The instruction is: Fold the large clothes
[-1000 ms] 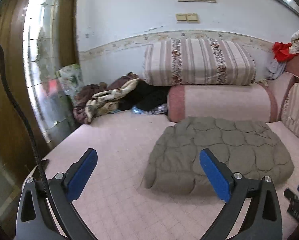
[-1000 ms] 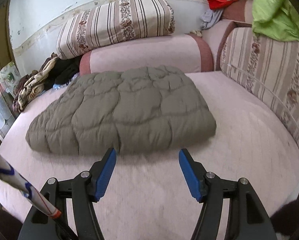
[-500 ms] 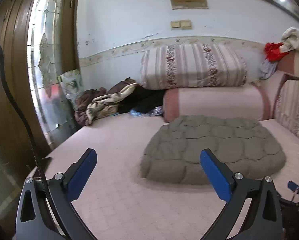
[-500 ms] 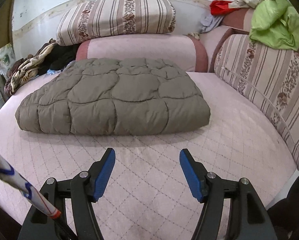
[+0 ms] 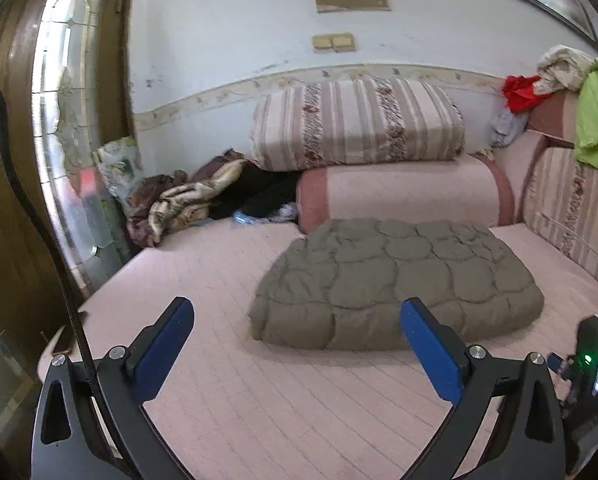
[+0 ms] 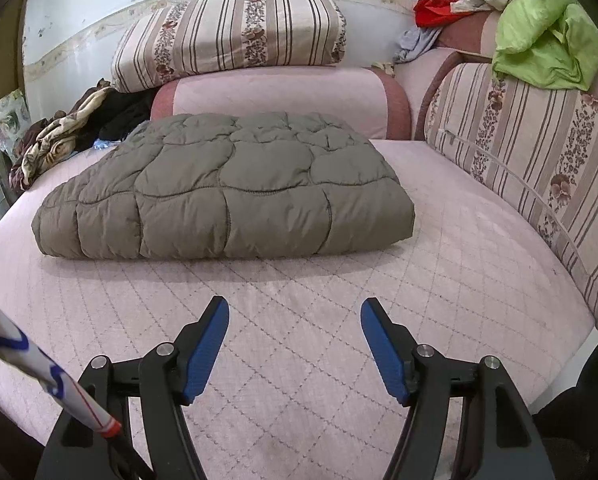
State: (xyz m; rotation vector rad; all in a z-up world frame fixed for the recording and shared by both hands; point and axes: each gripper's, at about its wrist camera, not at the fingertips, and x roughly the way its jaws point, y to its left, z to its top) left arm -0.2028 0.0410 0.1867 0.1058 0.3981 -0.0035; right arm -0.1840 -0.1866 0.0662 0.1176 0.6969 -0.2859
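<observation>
Fold apparently finished, both grippers clear of the garment.
Olive quilted coat (image 6: 227, 188) lies as a squared bundle mid-bed on the pink quilted bedspread (image 6: 299, 360); left gripper (image 5: 295, 344) and right gripper (image 6: 295, 344) hover before it, jaws spread and empty. Whether loose edges remain behind is hidden; next likely calls for setting it aside or fetching another piece.

Left gripper (image 5: 295, 344) and right gripper (image 6: 295, 344) are both standing with jaws spread, gripping nothing, angling downward.
</observation>
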